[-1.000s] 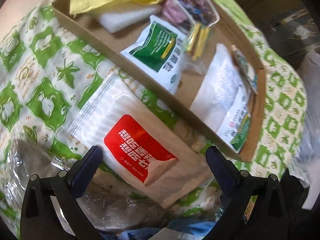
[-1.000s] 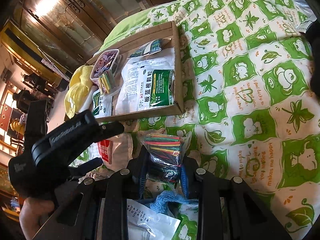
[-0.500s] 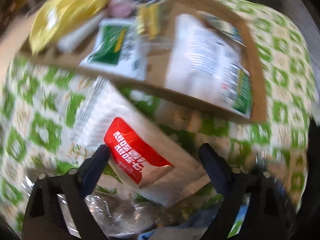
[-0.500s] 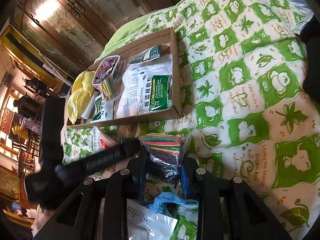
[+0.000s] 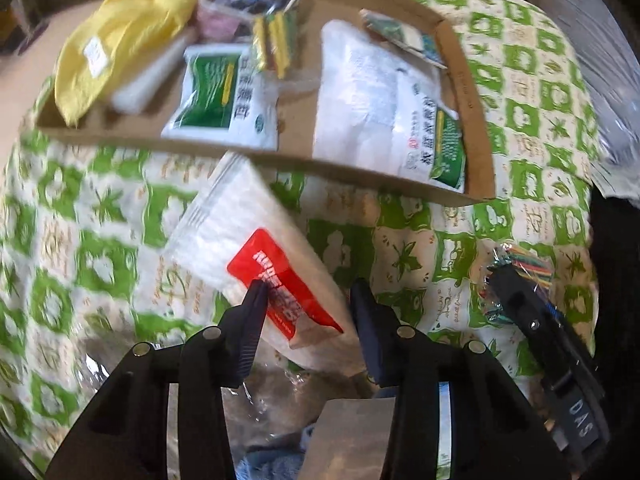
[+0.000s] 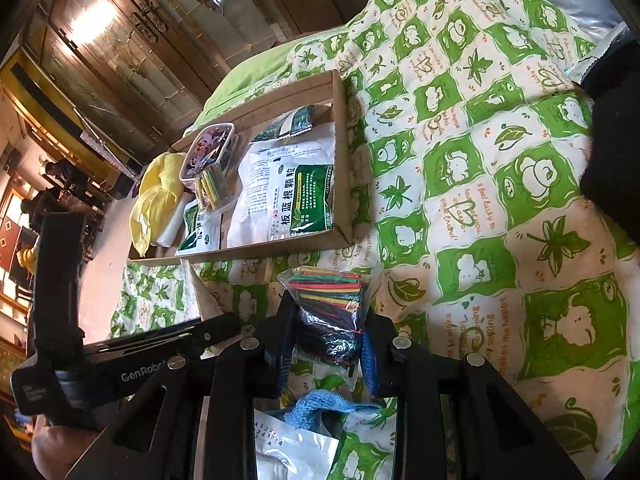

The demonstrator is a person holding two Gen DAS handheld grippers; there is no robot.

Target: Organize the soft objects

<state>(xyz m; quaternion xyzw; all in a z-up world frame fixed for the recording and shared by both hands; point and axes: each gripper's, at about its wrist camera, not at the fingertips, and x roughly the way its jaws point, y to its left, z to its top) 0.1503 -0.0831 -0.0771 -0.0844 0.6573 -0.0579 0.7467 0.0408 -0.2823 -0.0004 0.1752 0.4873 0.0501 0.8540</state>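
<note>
On the bed beside the cardboard tray (image 5: 460, 196), the left tool (image 5: 306, 300) is closing around the light, limp, slippery wet-wipe pack (image 5: 256, 264), best pinched at its flat sealed edge, while the right tool (image 6: 328, 344) pinches a crinkly bag of coloured tubing (image 6: 330, 316).

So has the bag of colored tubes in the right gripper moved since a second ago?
No. The bag of tubes sits just below the cardboard tray corner, as before.

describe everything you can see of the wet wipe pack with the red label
The wet wipe pack is a flat, soft white pouch with a red label bearing white characters. It lies tilted on the green patterned quilt, just outside the cardboard tray. The left tool is closing around its near end; one finger overlaps the label, but whether the pads press yet cannot be told.
</note>
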